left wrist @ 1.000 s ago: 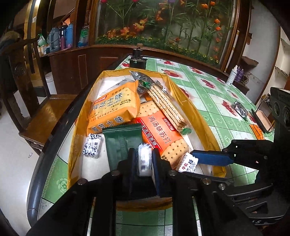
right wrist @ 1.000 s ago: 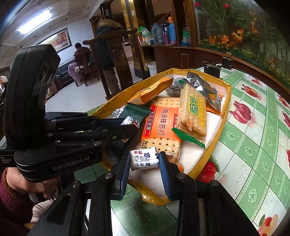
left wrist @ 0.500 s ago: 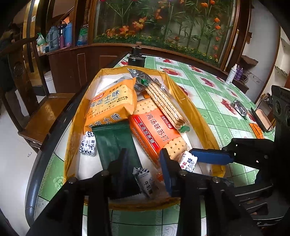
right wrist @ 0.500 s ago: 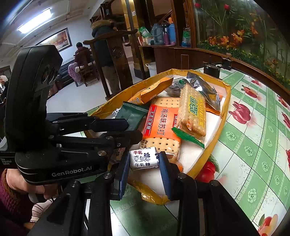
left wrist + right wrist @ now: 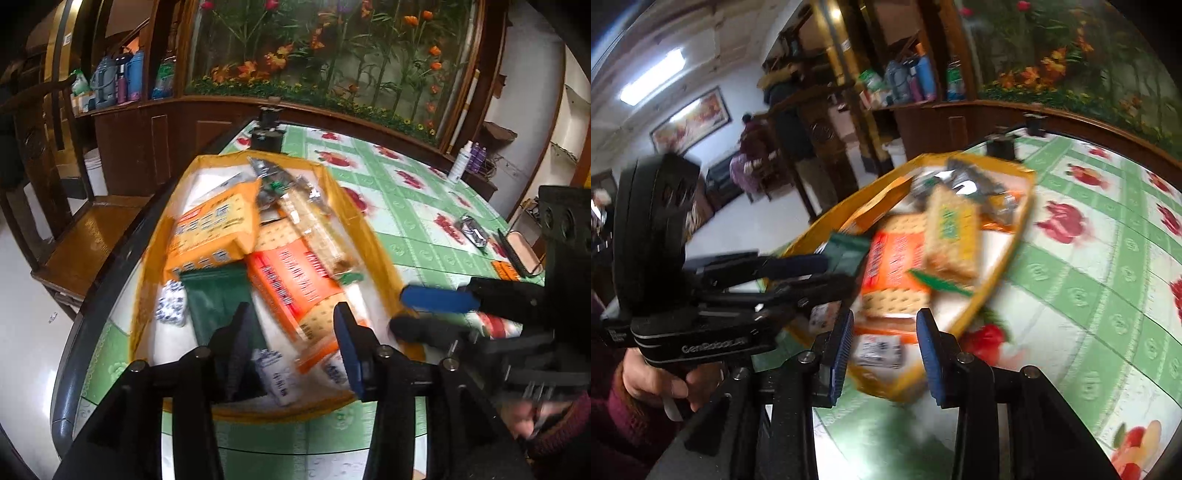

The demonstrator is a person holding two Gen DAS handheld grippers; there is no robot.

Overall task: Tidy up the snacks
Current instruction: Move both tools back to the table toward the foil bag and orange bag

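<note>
A yellow tray (image 5: 142,295) on the green tablecloth holds an orange cracker packet (image 5: 291,280), a yellow-orange packet (image 5: 214,229) and a dark green packet (image 5: 218,295). My left gripper (image 5: 291,332) hangs over the tray's near end with its jaws opening. A white milk candy (image 5: 275,373) lies loose in the tray under them. My right gripper (image 5: 884,332) is at the tray's near corner, its jaws also opening. A second white candy (image 5: 881,349) shows blurred between the pads, with a gap beside it. The left gripper (image 5: 820,273) reaches in from the left.
A wooden chair (image 5: 85,236) stands left of the table's dark rounded edge (image 5: 81,332). A black object (image 5: 267,136) sits at the far end. A silver packet (image 5: 474,230) and a white bottle (image 5: 460,166) lie to the right. People (image 5: 750,147) are in the background.
The left jaws spread and their candy dropped into the tray's near end. The right gripper drew back to the right and rolled, and its candy slipped low between the pads.
</note>
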